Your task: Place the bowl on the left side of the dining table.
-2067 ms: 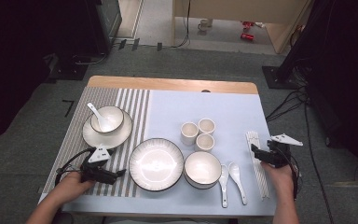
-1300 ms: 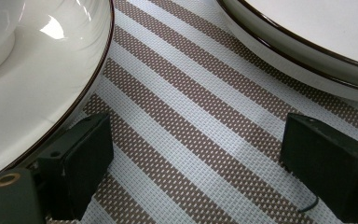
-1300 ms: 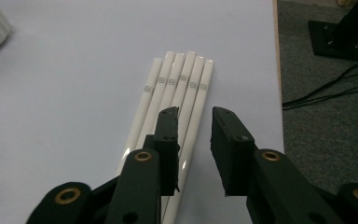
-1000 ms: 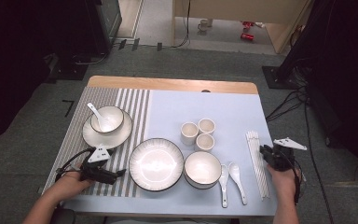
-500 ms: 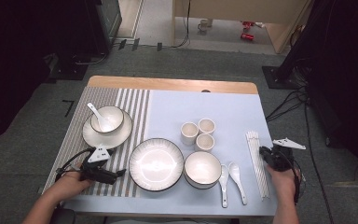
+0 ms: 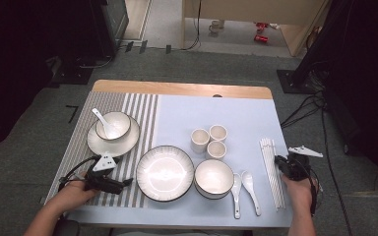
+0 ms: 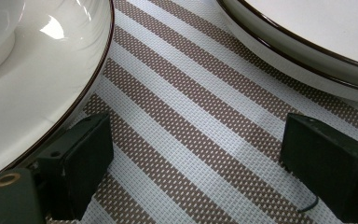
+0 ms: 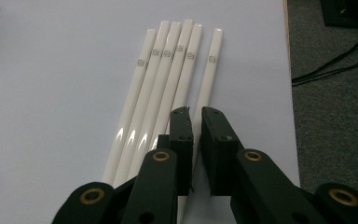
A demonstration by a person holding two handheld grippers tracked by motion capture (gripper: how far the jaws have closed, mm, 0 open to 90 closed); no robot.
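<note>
Table, high view: blue mat across most of it, striped mat on the 9 o'clock side. Big plate at 6 o'clock, touching nothing. Saucer with a bowl on it at 9 o'clock.

Left gripper at 8 o'clock lies low on the striped mat, pointing to 3 o'clock. Its jaws are wide apart with only mat weave between them; one jaw is just beside the saucer rim, the big plate's rim is near the other.

Right gripper at 4 o'clock, over the white chopsticks, which lie side by side along the table's right edge. Its jaws have just been closing and are now nearly together, clamped on the rightmost chopstick, which lies a little apart from the other five.
</note>
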